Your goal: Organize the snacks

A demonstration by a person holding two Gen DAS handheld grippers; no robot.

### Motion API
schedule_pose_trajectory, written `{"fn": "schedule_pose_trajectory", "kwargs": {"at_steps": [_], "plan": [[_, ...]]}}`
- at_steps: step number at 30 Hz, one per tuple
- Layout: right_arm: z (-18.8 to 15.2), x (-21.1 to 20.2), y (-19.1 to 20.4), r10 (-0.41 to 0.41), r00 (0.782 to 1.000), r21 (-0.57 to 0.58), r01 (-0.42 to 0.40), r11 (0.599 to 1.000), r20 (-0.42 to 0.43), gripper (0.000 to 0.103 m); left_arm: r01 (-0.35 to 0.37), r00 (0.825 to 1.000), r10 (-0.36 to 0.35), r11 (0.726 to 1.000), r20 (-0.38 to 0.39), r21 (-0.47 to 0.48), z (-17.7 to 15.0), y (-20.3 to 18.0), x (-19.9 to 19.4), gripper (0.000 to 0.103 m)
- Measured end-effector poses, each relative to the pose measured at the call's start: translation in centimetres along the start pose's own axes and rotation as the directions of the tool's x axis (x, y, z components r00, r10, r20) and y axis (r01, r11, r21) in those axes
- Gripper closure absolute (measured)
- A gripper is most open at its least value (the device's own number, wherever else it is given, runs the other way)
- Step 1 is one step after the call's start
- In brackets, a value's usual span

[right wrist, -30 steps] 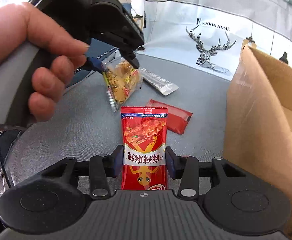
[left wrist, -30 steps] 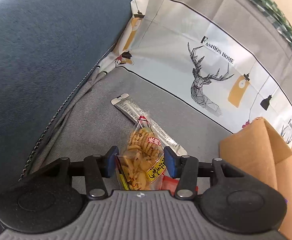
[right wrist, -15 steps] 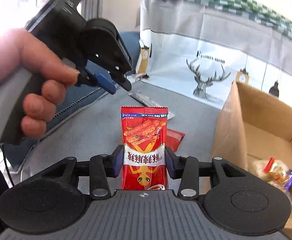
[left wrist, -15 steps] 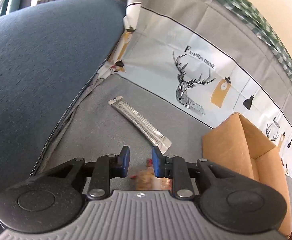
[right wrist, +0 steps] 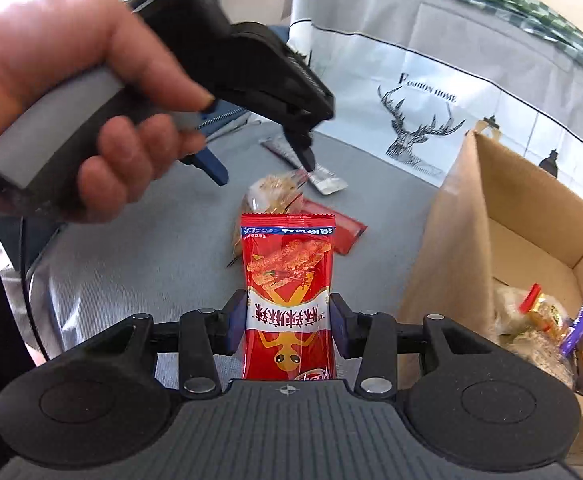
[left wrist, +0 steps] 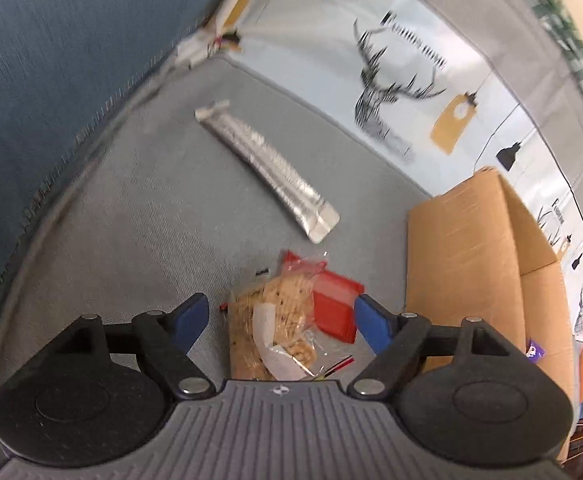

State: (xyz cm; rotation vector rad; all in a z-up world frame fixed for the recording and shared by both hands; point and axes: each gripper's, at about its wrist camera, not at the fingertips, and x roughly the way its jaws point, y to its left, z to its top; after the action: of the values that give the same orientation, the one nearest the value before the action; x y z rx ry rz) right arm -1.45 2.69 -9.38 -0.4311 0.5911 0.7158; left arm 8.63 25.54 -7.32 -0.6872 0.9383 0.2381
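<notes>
Nearest to us, the right gripper [right wrist: 289, 330] is clamped on a red spicy-stick packet [right wrist: 289, 300], held upright between its pads with the open cardboard box [right wrist: 471, 216] at three o'clock of it; we judge this packet to be on its way into that box, where a few wrapped snacks [right wrist: 539, 316] already lie. The next move for this hand calls for carrying the packet over the near wall and letting go only once it is above the opening. Just beyond, the left gripper [left wrist: 281, 320] hovers over the grey sofa seat [left wrist: 151, 208] with its jaws opening, and the clear bag of rice crackers [left wrist: 279, 320] lies loose on the seat between the pads, neither pad pressing it. Its far edge overlaps a flat red packet [left wrist: 333, 310] at one o'clock, and a long silver stick pack [left wrist: 267, 168] lies farther off at twelve o'clock, near the deer-print backrest cover [left wrist: 391, 92]. A second ago the left pads had the cracker bag lifted between them; half a second ago they were nearly together with the bag slipping below, and now it rests on the seat. We think that grasp failed, so the left hand needs to come lower and close again across the bag's middle.
</notes>
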Motion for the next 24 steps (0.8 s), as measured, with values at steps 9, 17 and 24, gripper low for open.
{"fn": "schedule_pose_trajectory", "kwargs": {"at_steps": [9,17,24], "plan": [[0.0,1.1,-0.2,0.011,0.999,0.001,-0.011,1.0,-0.03,0.058,-0.057,0.994,0.064,0.995,-0.086,0.078,-0.6,-0.8,3.0,0.044],[0.0,0.2,-0.2,0.002,1.0,0.002,-0.002,1.0,-0.005,0.059,-0.036,0.998,0.033,0.998,0.057,0.06,-0.6,0.5,-1.1,0.049],[2.0,-2.3,-0.5,-0.007,0.998,0.016,0.006,1.0,0.057,0.059,0.026,0.974,-0.025,1.0,0.224,-0.002,-0.5,2.0,-6.1,0.049]]}}
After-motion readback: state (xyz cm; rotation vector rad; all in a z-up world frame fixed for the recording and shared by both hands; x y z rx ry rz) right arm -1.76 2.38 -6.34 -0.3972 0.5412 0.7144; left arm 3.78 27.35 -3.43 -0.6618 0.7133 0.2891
